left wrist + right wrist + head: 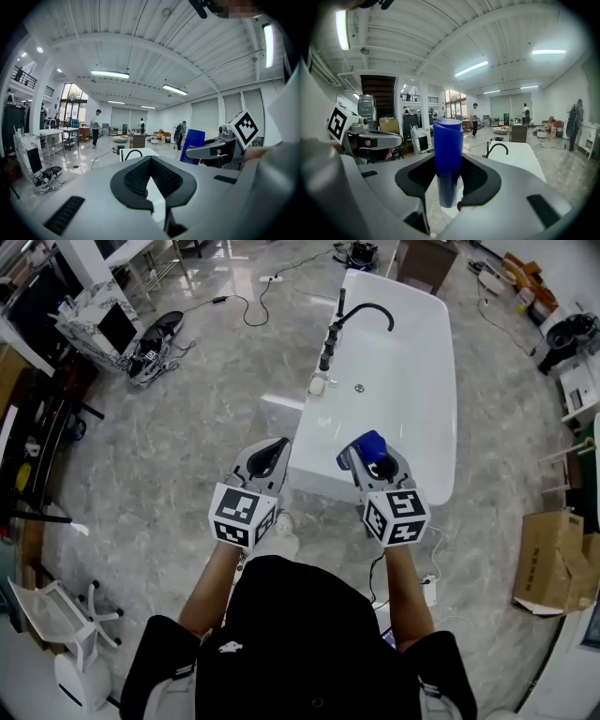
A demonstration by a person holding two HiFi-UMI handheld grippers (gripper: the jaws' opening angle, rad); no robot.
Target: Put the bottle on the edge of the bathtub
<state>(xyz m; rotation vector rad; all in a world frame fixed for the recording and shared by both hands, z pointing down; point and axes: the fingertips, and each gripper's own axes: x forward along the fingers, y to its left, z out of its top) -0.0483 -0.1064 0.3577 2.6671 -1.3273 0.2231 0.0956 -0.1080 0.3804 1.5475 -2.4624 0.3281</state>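
Most of bottle (367,442) behind right tool (376,457)

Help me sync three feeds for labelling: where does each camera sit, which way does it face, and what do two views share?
Head view: on the person's head, looking steeply down at the bathtub; shows both forearms, the left gripper and right gripper.
Left gripper view: on the left gripper, looking level along its closed, empty jaws across the room.
Right gripper view: on the right gripper, looking along jaws clamped on the blue bottle.
Shared: both gripper views show the bathtub's black faucet and each other's gripper.
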